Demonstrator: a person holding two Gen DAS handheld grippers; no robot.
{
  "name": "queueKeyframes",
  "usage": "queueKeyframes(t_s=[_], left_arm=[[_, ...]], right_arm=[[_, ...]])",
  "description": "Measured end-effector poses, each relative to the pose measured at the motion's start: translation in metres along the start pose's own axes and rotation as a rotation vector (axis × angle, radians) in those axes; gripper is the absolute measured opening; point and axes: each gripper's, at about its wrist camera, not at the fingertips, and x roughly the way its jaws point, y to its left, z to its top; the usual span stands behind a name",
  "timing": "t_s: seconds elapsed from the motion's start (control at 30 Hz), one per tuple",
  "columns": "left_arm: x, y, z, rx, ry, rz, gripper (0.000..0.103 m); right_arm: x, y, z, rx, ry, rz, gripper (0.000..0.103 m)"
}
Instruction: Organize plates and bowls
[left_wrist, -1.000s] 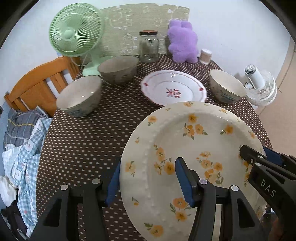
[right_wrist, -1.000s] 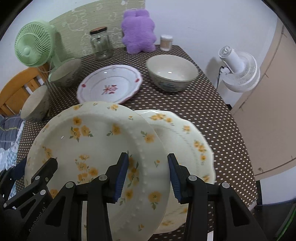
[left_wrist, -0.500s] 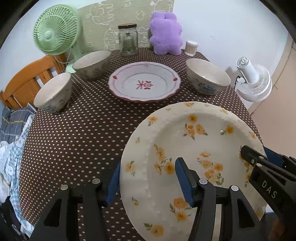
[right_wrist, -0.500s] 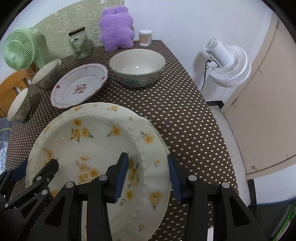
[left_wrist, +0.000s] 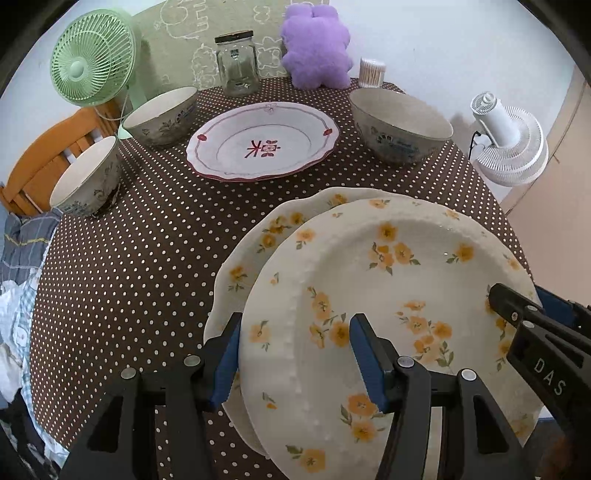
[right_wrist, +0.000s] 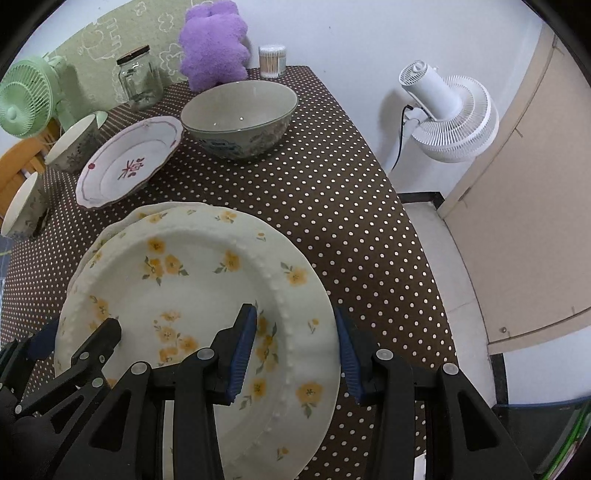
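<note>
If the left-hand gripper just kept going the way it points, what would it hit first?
The left gripper already straddles the rim of the yellow-flowered plate. Going on, it would likely meet the second flowered plate just underneath, though the gap between them is unclear.

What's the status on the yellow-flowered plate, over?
Both tongs, left and right, clamp yellow-flowered plate. Carried over matching plate on table. Nothing blocking.

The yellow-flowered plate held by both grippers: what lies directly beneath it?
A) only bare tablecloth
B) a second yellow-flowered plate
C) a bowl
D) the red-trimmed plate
B: the rim of a second yellow-flowered plate peeks out from under the held plate, on the dotted tablecloth.
</note>
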Motion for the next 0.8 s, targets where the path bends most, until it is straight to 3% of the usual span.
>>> queueKeyframes(t_s=[0.47, 0.57, 0.63, 0.8], left_arm=[[0.018, -0.001, 0.000, -0.020, 0.022, 0.025, 0.060], [0.020, -0.009, 0.000, 0.032, 0.018, 0.085, 0.061], [0.019, -0.014, -0.001, 0.066, 0.016, 0.113, 0.064], [0.016, -0.014, 0.002, 0.070, 0.018, 0.104, 0.071]], right_arm=[[0.008, 0.002, -0.001, -0.016, 0.010, 0.023, 0.046], [0.008, 0.002, -0.002, -0.024, 0.008, 0.017, 0.040], [0.005, 0.009, -0.004, -0.071, -0.008, -0.007, 0.040], [0.006, 0.005, -0.004, -0.066, -0.004, 0.007, 0.040]])
